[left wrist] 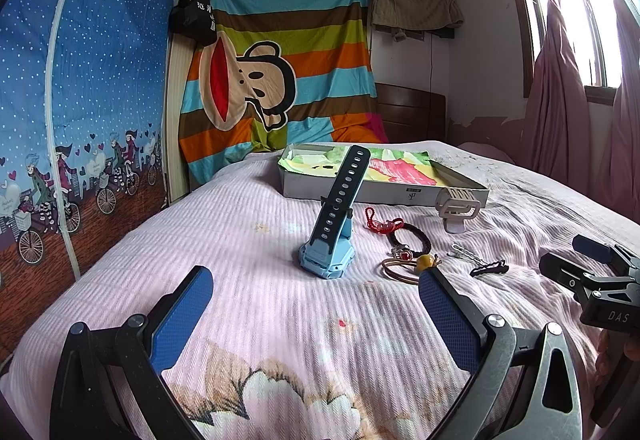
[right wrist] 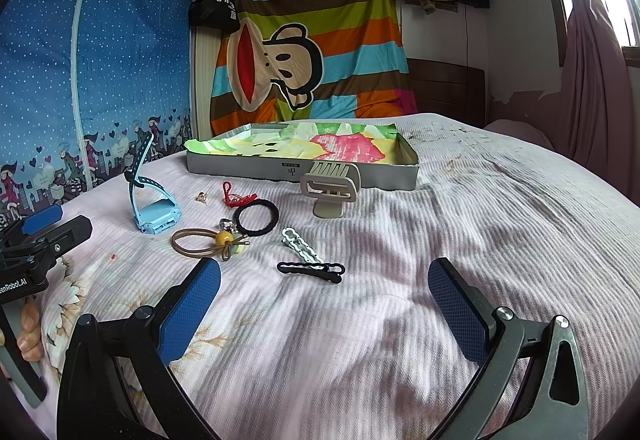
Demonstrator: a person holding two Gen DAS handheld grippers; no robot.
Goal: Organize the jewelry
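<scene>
The jewelry is lying scattered on a pink bedspread [right wrist: 400, 240], just in front of a shallow grey box [right wrist: 304, 167] lined with bright cloth. A blue watch [right wrist: 154, 213] is standing on its face with the strap sticking up, at the left end of the group. Near it, a red cord [right wrist: 236, 195] is lying beside a black hair tie [right wrist: 256, 217], and a brown hair tie [right wrist: 200, 242] with a yellow bead is sitting just in front of them. A white clip [right wrist: 300, 242] and a black clip [right wrist: 312, 268] are lying close together to the right, and a beige claw clip [right wrist: 330, 183] is standing against the box wall.

The left gripper [left wrist: 316, 316] is hovering low over the bedspread facing the watch, its blue pads [left wrist: 182, 320] spread wide apart and holding nothing. The right gripper [right wrist: 324, 308] is hovering facing the clips, fingers likewise wide apart and empty. A striped monkey blanket [left wrist: 280, 79] is hanging on the far wall.
</scene>
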